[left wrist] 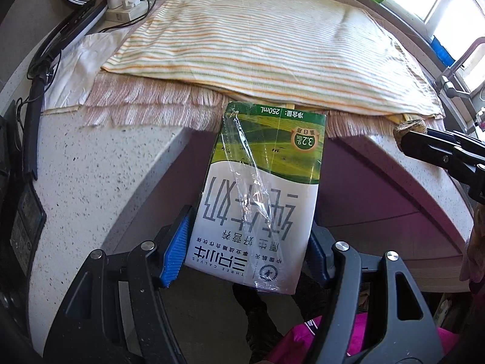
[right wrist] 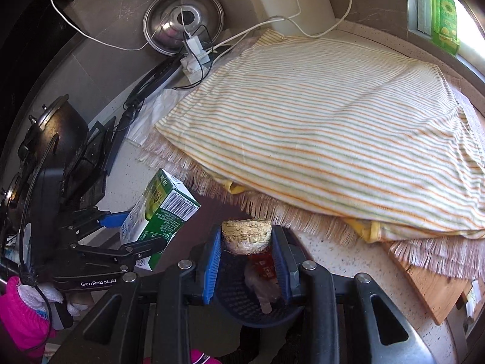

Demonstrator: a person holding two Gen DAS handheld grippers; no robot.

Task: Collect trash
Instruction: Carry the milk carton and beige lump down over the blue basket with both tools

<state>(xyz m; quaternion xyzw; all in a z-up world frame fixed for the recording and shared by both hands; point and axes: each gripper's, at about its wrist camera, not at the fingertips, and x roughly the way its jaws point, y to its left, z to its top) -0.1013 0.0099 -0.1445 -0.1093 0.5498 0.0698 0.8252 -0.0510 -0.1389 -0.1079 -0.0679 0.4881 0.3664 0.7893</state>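
My left gripper [left wrist: 247, 251] is shut on a green and white 250 mL milk carton [left wrist: 260, 188], held off the counter's front edge; the carton also shows at the left of the right wrist view [right wrist: 157, 212]. My right gripper [right wrist: 247, 261] is shut on a tan fibrous chunk, like a piece of corn cob [right wrist: 246, 235]. It hangs above a dark blue mesh bin [right wrist: 242, 300] that holds a red wrapper [right wrist: 263, 265] and other scraps. The right gripper's tip with the chunk shows at the right of the left wrist view [left wrist: 409, 129].
A striped cloth [left wrist: 257, 39] over fringed mats covers the speckled counter [left wrist: 91, 176]. A power strip with cables [left wrist: 127, 3] and a steel lid [right wrist: 183, 19] sit at the back left. A wooden board [right wrist: 430, 285] lies at the right. Green cartons [right wrist: 444, 15] stand on the windowsill.
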